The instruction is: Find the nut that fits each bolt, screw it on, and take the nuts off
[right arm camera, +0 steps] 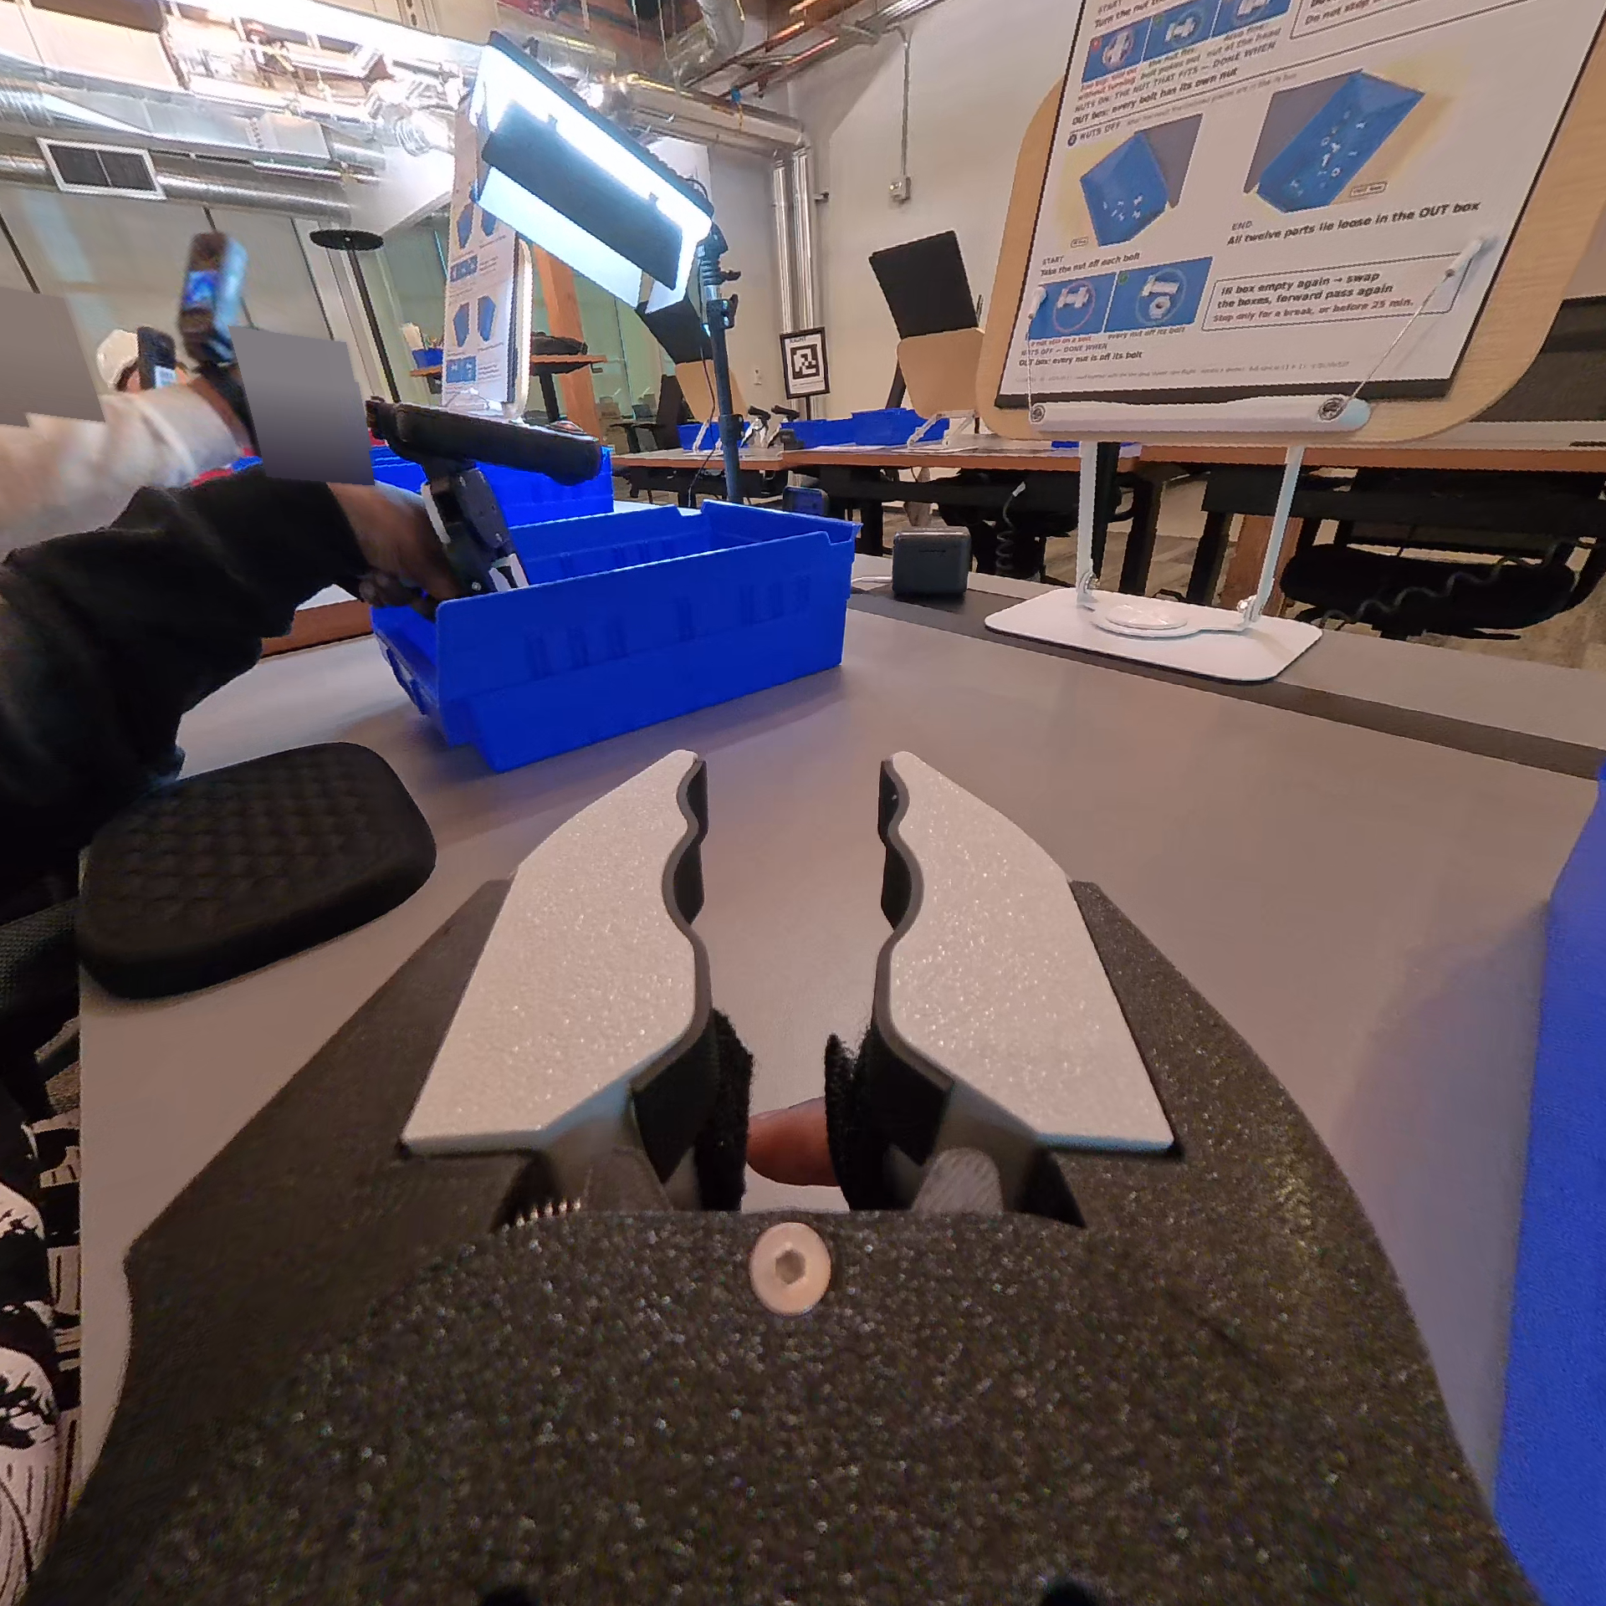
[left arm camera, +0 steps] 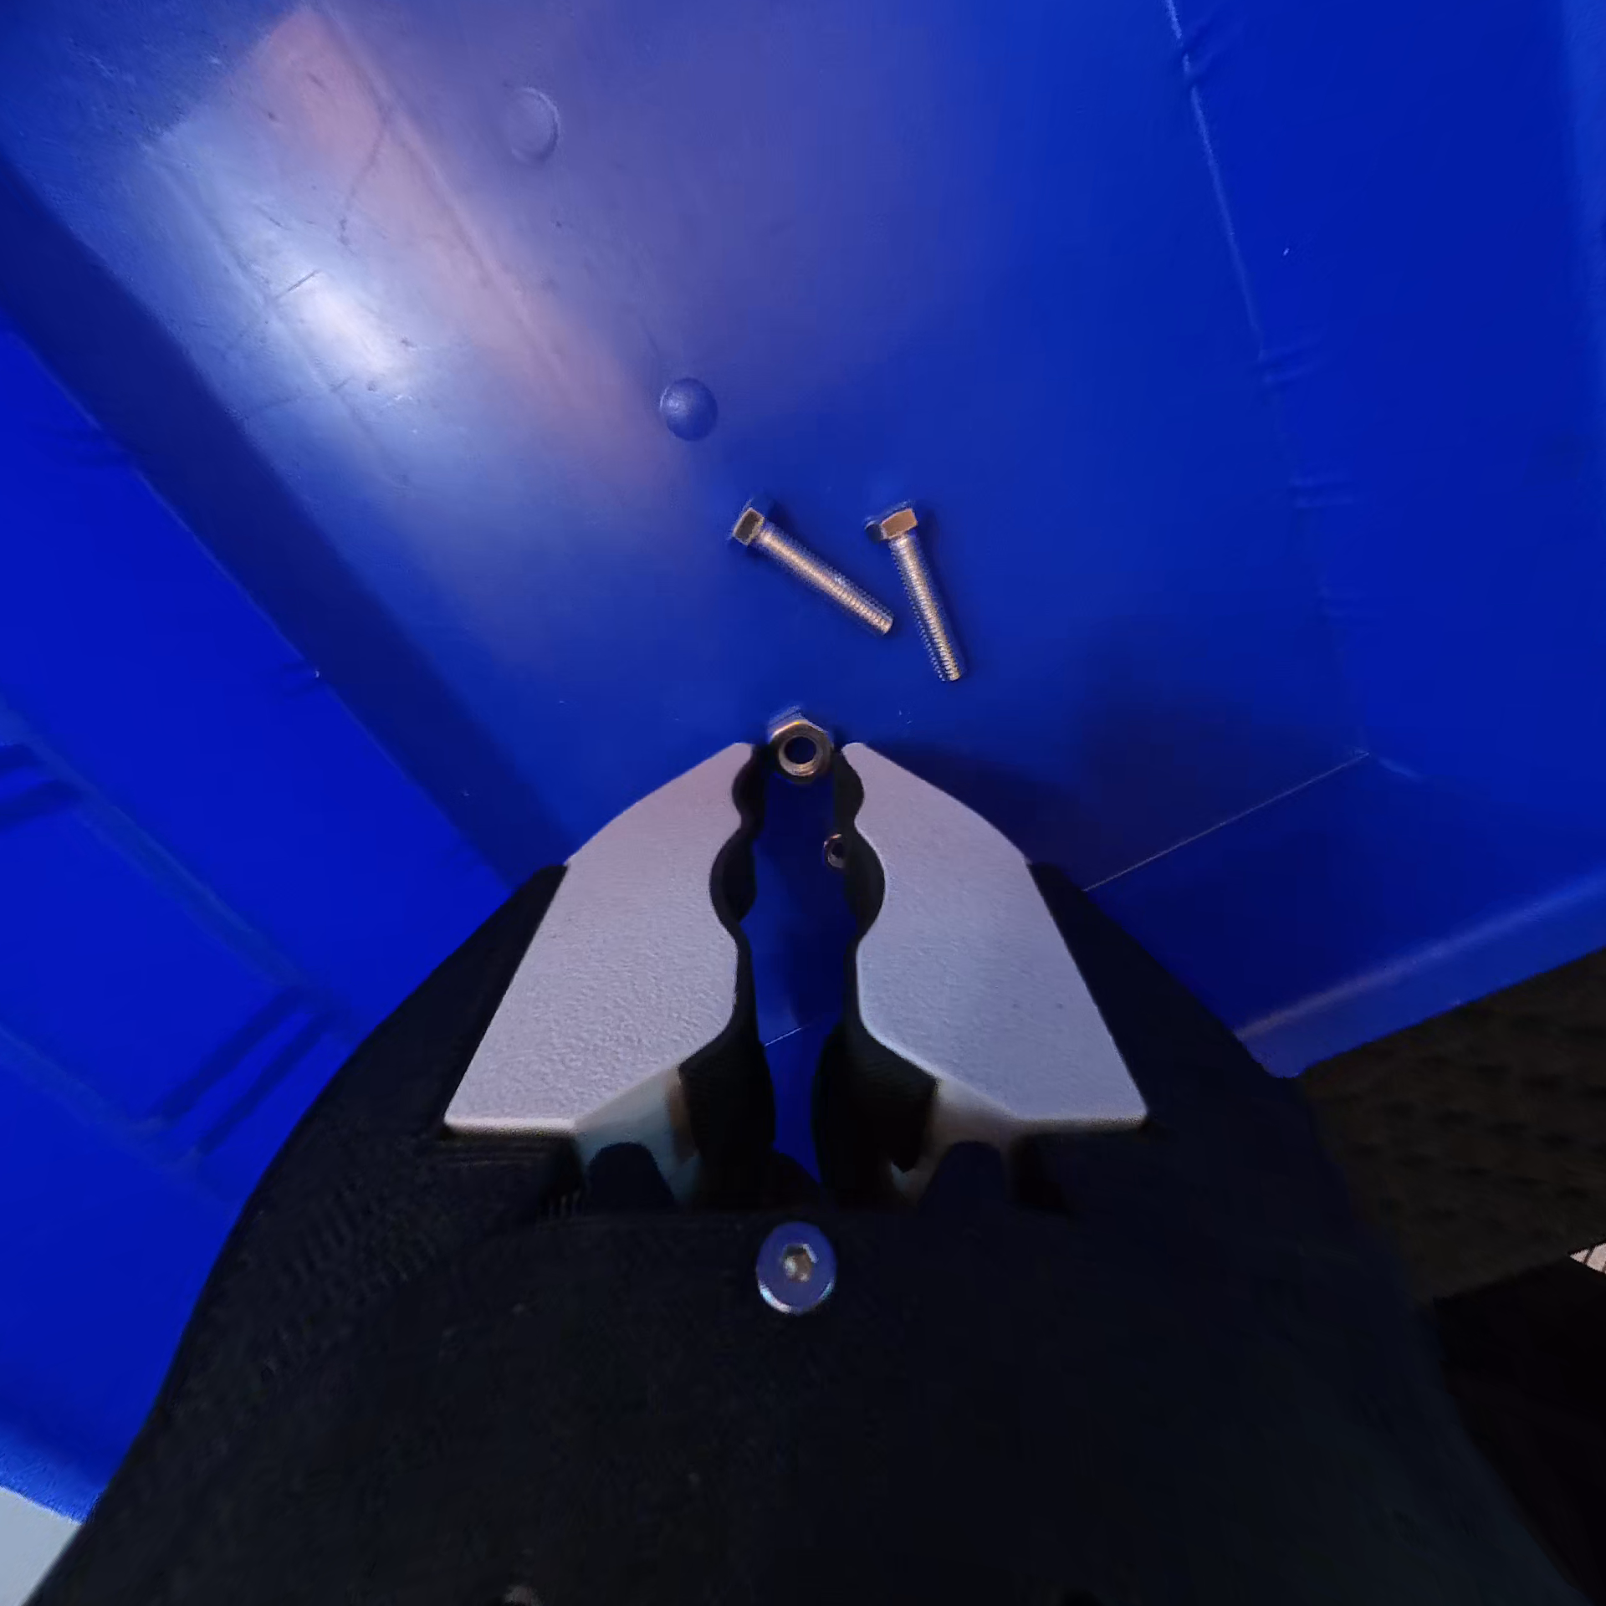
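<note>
In the left wrist view I look down into a blue bin (left arm camera: 1130, 348). My left gripper (left arm camera: 798, 765) has its fingertips closed against both sides of a small silver hex nut (left arm camera: 798, 754), hole facing the camera, at the bin floor. A smaller nut (left arm camera: 834, 850) sits by the right finger's inner pad. Two silver hex bolts (left arm camera: 812, 569) (left arm camera: 921, 591) lie loose just beyond the tips. In the right wrist view my right gripper (right arm camera: 791, 782) is open and empty, low over the grey table (right arm camera: 1217, 826). The left gripper (right arm camera: 482, 547) shows there, reaching into the blue bin (right arm camera: 643, 643).
A black padded rest (right arm camera: 252, 860) lies at the left on the table. A second blue bin (right arm camera: 1556, 1130) stands at the right edge. An instruction board on a white stand (right arm camera: 1156, 626) is at the back right. A person's dark sleeve (right arm camera: 130, 608) reaches in from the left.
</note>
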### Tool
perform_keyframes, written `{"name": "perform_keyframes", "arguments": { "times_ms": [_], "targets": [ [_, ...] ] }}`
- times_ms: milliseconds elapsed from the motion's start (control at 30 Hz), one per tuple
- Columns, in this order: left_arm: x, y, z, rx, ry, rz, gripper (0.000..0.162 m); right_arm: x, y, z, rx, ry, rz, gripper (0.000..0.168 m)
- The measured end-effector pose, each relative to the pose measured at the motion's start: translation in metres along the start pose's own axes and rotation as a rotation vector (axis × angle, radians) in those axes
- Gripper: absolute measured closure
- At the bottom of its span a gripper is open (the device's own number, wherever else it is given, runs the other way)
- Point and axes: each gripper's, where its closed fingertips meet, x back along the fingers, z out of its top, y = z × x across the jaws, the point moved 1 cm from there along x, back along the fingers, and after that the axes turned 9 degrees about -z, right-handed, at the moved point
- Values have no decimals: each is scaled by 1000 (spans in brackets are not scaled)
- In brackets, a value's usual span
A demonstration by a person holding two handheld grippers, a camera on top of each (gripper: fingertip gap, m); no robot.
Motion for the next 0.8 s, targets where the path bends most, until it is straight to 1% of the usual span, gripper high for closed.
{"name": "perform_keyframes", "arguments": {
  "times_ms": [133, 200, 267, 367, 433, 500, 600, 700, 800],
  "targets": [
    [0, 4, -2, -26, -19, -10, 147, 0, 0, 0, -2, -1, -1, 130],
    [5, 5, 0, -29, 2, 4, 147, 0, 0, 0, -3, 1, -1, 130],
    [17, 9, 3, -39, 42, 31, 147, 0, 0, 0, -3, 0, 0, 130],
    [46, 25, 12, -89, 132, 70, 147, 0, 0, 0, 0, -1, 0, 130],
    [69, 49, 22, -163, 210, 83, 147, 0, 0, 0, 2, -2, 0, 130],
    [90, 82, 33, -267, 289, 77, 147, -1, 0, 0, 2, -3, 0, 130],
    [108, 140, 44, -456, 358, 56, 147, -1, 0, 0, 4, -2, -1, 130],
    [107, 199, 49, -632, 384, -5, 147, 0, 0, 0, 6, 1, -2, 130],
    [84, 247, 51, -763, 345, -82, 147, 0, 0, 0, 7, 2, -2, 130]
  ]
}}
